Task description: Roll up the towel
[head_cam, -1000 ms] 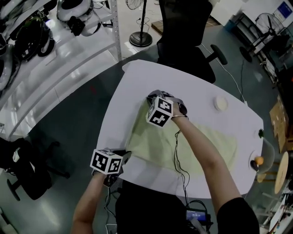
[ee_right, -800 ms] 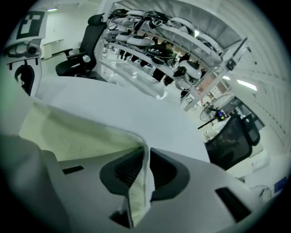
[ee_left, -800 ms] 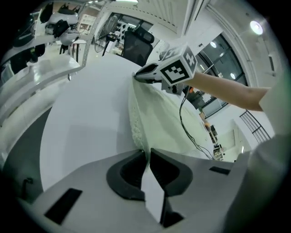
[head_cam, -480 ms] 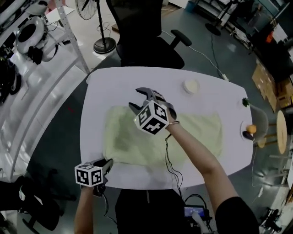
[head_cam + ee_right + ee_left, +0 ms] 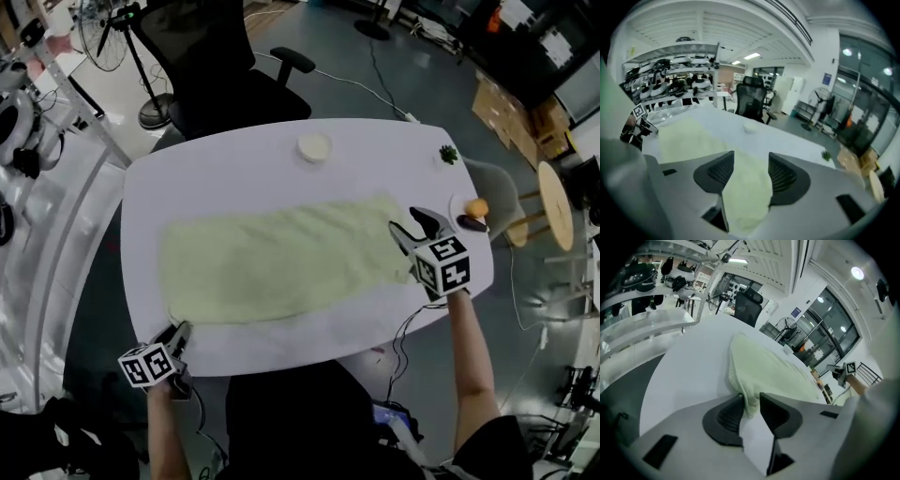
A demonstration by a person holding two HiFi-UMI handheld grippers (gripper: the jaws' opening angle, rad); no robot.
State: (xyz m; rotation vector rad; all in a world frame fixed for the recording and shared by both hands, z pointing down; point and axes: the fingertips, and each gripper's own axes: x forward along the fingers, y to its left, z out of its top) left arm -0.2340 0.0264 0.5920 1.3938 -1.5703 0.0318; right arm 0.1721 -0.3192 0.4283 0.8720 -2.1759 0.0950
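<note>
The right claw (image 5: 415,231), spread, hops across to the flat towel's (image 5: 272,267) 3 o'clock end, the left claw (image 5: 178,332) opening round its 8 o'clock corner, so rolling may start.

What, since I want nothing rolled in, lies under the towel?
Only the white table shows around the towel. It lies spread flat with no obvious lump, but the surface beneath it is covered and cannot be checked.
</note>
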